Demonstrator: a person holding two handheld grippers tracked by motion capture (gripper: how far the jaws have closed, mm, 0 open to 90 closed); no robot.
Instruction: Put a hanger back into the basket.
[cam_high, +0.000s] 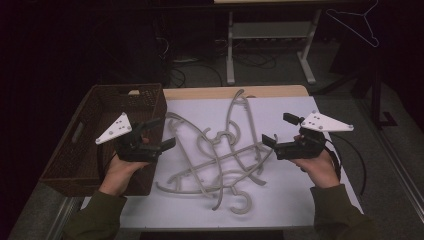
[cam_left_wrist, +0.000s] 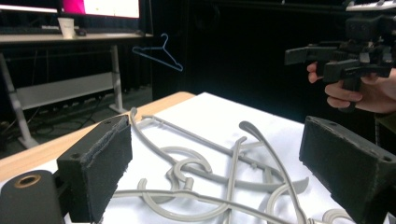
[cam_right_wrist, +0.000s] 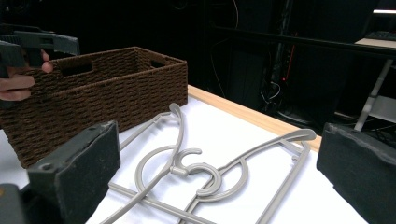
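A tangled pile of several grey plastic hangers (cam_high: 220, 150) lies on the white sheet in the middle of the table. My left gripper (cam_high: 166, 131) hovers at the pile's left edge, beside the basket, its jaws open with nothing between them. My right gripper (cam_high: 276, 129) hovers at the pile's right edge, also open and holding nothing. In the left gripper view the hangers (cam_left_wrist: 196, 163) lie below and beyond the spread jaws of the left gripper (cam_left_wrist: 219, 163), with the right gripper (cam_left_wrist: 345, 56) opposite. In the right gripper view the hangers (cam_right_wrist: 187, 163) lie past the right gripper (cam_right_wrist: 219, 172).
A brown wicker basket (cam_high: 150, 95) stands on the table's left side, also in the right gripper view (cam_right_wrist: 107, 88). A thin wire hanger (cam_high: 357, 22) hangs in the dark at the back right. Desk legs (cam_high: 230, 50) and cables stand beyond the table's wooden far edge (cam_high: 225, 92).
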